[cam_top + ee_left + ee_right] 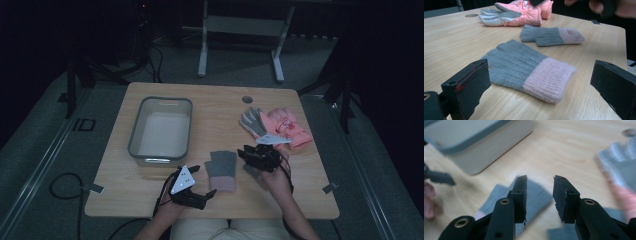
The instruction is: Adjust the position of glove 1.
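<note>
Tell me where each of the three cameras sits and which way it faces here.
High view: above the person's side, looking forward and down on the table; both forearms enter from below, with left gripper and right gripper.
Left gripper view: rides low, looking across the near knit glove between its wide-open jaws.
Right gripper view: looks down past its parted, empty jaws at a knit glove and the tub.
Shared: knit gloves and pink ski gloves.

Grey knit gloves (pixel 524 70) with pink cuffs; ski gloves (pixel 524 13) seemingly salmon-pink.
</note>
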The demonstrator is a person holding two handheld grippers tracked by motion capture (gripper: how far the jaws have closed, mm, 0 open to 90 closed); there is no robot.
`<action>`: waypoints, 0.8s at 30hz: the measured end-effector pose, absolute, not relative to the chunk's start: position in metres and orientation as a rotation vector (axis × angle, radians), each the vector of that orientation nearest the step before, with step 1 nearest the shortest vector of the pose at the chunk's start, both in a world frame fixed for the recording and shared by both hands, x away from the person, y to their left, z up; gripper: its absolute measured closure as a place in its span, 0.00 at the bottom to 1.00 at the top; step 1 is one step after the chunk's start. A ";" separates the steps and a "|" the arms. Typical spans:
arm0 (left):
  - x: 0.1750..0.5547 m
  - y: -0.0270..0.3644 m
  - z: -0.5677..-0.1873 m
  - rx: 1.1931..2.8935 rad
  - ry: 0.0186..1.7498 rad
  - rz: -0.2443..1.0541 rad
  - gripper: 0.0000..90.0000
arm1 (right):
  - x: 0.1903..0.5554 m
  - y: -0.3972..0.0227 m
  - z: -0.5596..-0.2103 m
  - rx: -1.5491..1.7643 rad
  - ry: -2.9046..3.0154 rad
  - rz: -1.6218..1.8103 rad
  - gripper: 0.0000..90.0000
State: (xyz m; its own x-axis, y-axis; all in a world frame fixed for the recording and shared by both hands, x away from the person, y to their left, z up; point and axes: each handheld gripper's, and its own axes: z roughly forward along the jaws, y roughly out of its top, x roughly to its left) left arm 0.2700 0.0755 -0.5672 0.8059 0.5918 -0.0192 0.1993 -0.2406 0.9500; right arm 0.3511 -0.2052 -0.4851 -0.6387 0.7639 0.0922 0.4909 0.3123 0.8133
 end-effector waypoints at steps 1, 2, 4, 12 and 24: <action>0.270 0.076 -0.567 1.811 0.607 0.414 0.02 | 0.354 -0.212 -0.481 1.141 2.262 1.251 0.70; 0.270 0.076 -0.567 1.810 0.606 0.413 0.02 | 0.355 -0.218 -0.476 1.143 2.251 1.252 0.69; 0.270 0.076 -0.567 1.811 0.606 0.411 0.02 | 0.356 -0.227 -0.470 1.099 2.236 1.225 0.68; 0.270 0.075 -0.567 1.810 0.609 0.413 0.02 | 0.361 -0.268 -0.485 1.011 2.337 1.091 0.66; 0.269 0.075 -0.567 1.812 0.603 0.426 0.02 | 0.371 -0.285 -0.526 1.013 2.484 1.008 0.62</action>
State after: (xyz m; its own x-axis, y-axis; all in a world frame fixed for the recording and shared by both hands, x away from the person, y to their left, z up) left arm 0.2692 0.0747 -0.5673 0.8042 0.5943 -0.0079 0.1910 -0.2458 0.9503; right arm 0.3711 -0.2852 -0.5262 -0.7170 0.6971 0.0079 0.5055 0.5120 0.6945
